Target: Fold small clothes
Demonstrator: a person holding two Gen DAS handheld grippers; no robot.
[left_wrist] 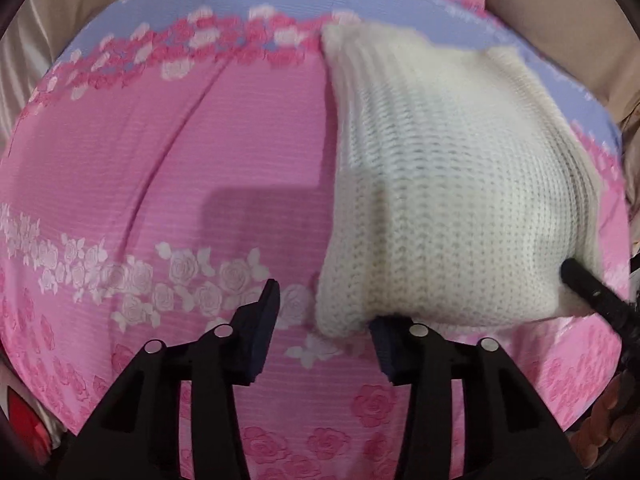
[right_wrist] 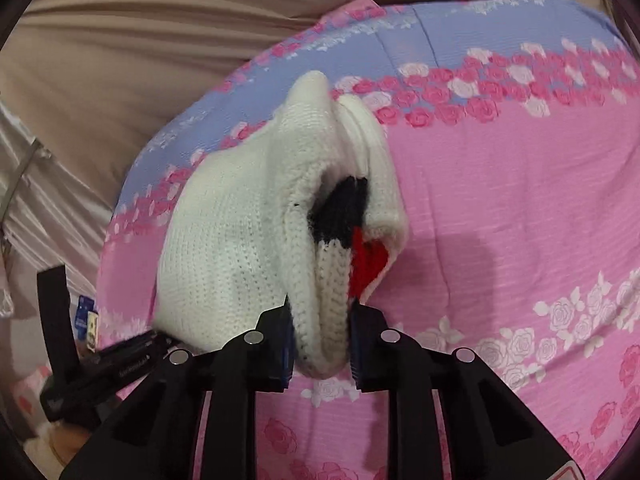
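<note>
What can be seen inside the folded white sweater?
In the right wrist view, the white sweater gapes open, held by the right gripper. Inside show a dark knitted patch and a red patch. The rest of the inside is covered.

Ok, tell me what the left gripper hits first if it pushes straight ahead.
Most likely the pink floral bedsheet: the left gripper is open with bare sheet between its fingers. The white knit garment overlaps its right finger, so that edge may brush first; depth is unclear.

A cream knitted garment (left_wrist: 444,184) with navy and red patches inside its folds lies doubled over, partly lifted.
</note>
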